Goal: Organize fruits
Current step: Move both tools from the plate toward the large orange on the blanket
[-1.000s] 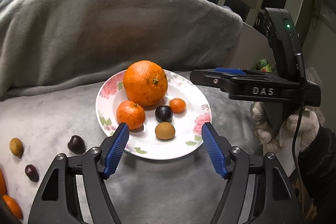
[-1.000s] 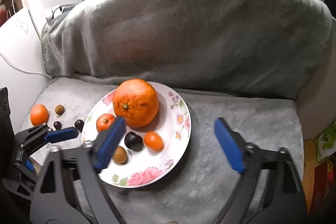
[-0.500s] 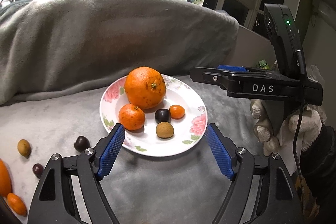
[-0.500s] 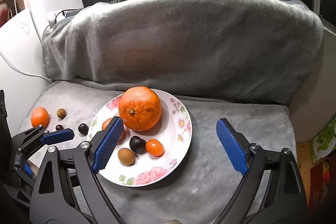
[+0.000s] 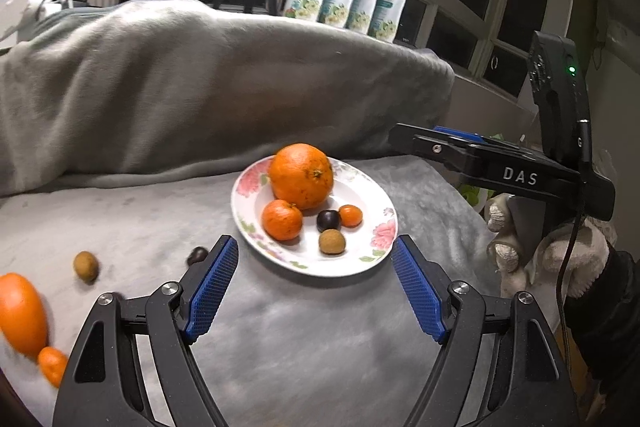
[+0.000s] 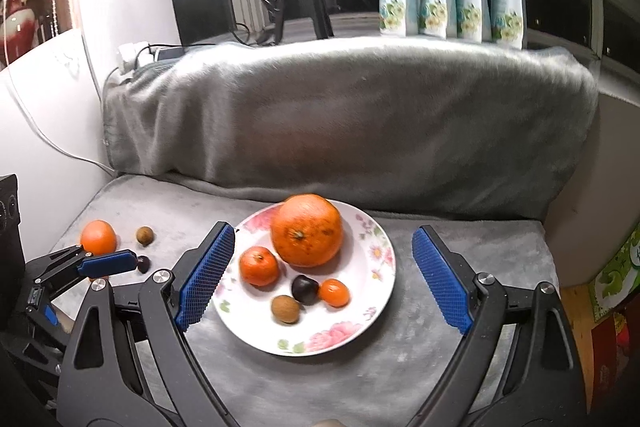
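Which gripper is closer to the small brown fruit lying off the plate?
Left. The left gripper sits just beside the brown fruit; the right gripper is over by the plate.

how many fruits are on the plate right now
5 on the plate: large orange at the back, smaller orange to its left, then dark plum, tiny orange fruit and brown longan in front.

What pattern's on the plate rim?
Pink flowers with green leaves on white plate; clearest in the right wrist view.
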`<move>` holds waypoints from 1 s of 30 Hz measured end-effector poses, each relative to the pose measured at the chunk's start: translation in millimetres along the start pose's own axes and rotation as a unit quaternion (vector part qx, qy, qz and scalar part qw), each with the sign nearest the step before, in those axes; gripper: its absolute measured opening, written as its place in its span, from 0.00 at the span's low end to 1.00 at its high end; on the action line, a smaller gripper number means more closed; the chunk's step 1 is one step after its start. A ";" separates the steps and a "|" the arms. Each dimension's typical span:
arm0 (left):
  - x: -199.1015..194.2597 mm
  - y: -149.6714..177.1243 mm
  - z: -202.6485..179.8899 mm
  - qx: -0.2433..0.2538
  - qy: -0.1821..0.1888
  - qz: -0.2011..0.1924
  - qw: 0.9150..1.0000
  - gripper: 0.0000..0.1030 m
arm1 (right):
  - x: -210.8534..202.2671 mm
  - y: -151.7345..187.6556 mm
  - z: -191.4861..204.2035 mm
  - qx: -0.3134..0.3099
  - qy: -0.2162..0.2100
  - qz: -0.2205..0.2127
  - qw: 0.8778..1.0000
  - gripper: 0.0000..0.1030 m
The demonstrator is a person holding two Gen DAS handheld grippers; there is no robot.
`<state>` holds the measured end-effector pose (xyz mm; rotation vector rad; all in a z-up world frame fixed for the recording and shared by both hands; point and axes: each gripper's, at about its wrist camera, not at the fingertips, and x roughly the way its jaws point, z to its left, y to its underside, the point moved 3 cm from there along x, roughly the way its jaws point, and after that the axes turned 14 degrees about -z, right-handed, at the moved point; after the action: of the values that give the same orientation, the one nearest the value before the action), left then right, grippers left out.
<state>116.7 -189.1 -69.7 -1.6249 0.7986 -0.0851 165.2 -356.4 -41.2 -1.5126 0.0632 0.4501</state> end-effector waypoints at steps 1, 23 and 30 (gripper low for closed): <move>-4.8 -0.8 3.7 -0.002 -0.003 -0.002 1.000 0.77 | -1.0 -1.2 4.4 -0.002 -0.002 0.000 1.000 0.90; -101.9 15.9 113.2 -0.043 -0.118 -0.025 0.992 0.77 | 17.5 -1.9 100.1 -0.005 -0.072 0.047 0.996 1.00; -123.2 29.0 154.4 -0.067 -0.153 -0.023 0.986 0.77 | 33.3 5.6 143.3 0.009 -0.132 0.082 0.988 1.00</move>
<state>84.8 7.2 -86.0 -1.7304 0.5382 0.1860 160.2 -209.3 -46.5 -1.4233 -0.0155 0.7770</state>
